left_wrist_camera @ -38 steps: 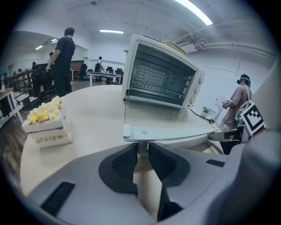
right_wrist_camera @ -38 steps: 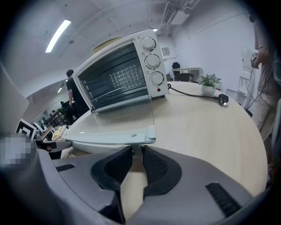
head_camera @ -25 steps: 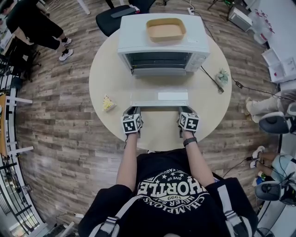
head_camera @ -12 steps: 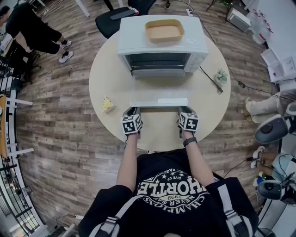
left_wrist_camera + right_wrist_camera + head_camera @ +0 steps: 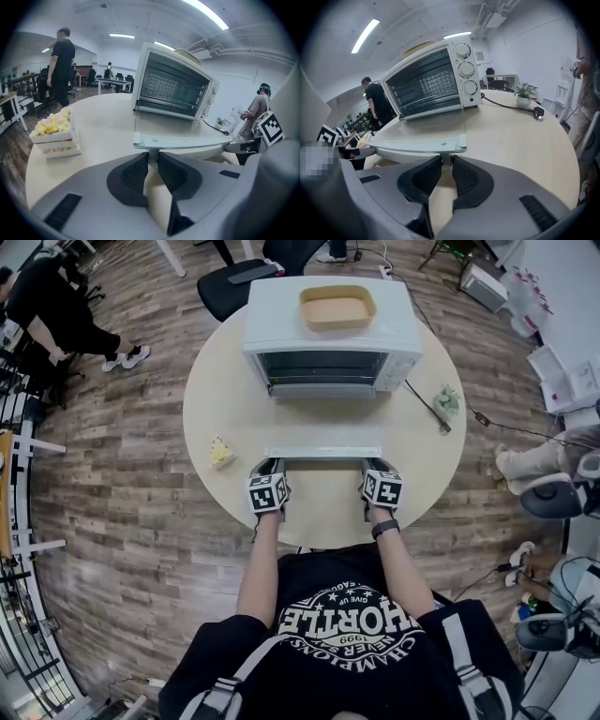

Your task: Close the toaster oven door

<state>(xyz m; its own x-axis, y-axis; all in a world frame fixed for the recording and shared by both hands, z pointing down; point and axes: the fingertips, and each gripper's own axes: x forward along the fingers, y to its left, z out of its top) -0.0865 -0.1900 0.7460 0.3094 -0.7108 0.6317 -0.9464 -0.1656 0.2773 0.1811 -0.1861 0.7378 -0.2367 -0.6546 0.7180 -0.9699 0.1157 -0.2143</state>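
2 grippers: the left gripper point(image 5: 152, 158) and right gripper point(image 5: 446, 162) are each clamping their jaws on a narrow handle post point(image 5: 151, 153) under the free edge of the door point(image 5: 323, 453), 1 near each corner.
Door position: it is hanging open, lying about level above the desk point(image 5: 225, 399). It is hinged at the foot of the toaster oven point(image 5: 328, 334), which is sitting at the desk's far side.
Handling: the glass pane in its frame is likely behaving as stiff, fairly light and smooth. The glass is calling for a soft finish, not a slam, and the oven may be sliding back under a hard push.
Hold: the 2 posts are giving an even lift at both ends, while the bare pane is offering no safe purchase.
Writing: no brand is showing legibly on the oven, and the marks round its 3 knobs point(image 5: 465, 69) are too small to read. The person's shirt point(image 5: 347, 624) is showing, upside down, "CHAMPIONS" and "1999".
Nearby: a tray point(image 5: 337, 307) is resting on the oven, and a cake slice point(image 5: 219, 452) is sitting left of the door.
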